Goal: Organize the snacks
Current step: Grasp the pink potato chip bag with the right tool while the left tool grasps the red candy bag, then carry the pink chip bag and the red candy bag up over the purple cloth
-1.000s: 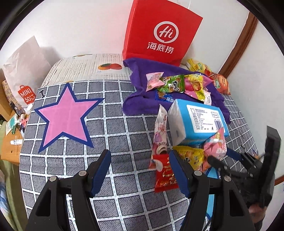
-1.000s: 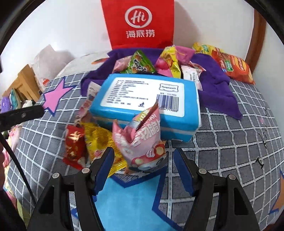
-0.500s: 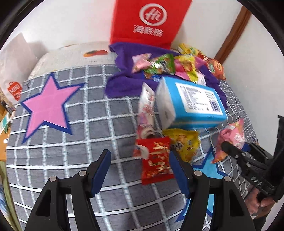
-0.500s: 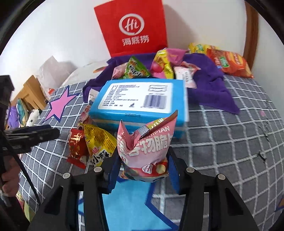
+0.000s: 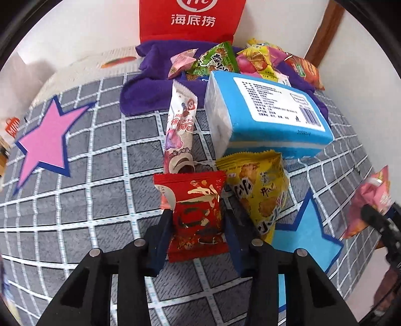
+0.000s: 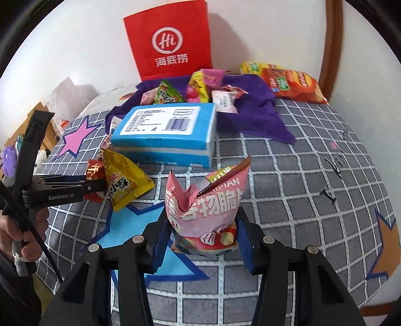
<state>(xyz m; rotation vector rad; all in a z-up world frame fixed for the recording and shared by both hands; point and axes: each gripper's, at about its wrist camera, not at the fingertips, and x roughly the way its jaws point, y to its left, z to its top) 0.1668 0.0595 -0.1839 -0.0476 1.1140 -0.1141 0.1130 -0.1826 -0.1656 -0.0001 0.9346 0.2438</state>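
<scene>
A red snack packet (image 5: 193, 193) lies on the grey checked bedspread (image 5: 95, 155). My left gripper (image 5: 198, 215) straddles it; the jaws are closing and the pads touch its two sides. In the right wrist view that gripper (image 6: 95, 186) reaches in from the left over the red packet (image 6: 94, 170). My right gripper (image 6: 203, 223) is shut on a pink snack bag (image 6: 208, 200), held upright above the bedspread (image 6: 288, 175). The pink bag (image 5: 373, 198) also shows at the right edge of the left wrist view.
A yellow packet (image 5: 260, 193) lies right of the red one, below a blue tissue pack (image 5: 263, 112). A long white-pink packet (image 5: 180, 130) lies behind. A purple cloth (image 5: 145, 92) holds several snacks before a red paper bag (image 5: 190, 20). A hand (image 6: 25, 240) grips the left tool.
My left gripper came down and forward onto the red packet and its jaws narrowed around it. My right gripper shut on the pink bag and carried it away from the blue pack.
</scene>
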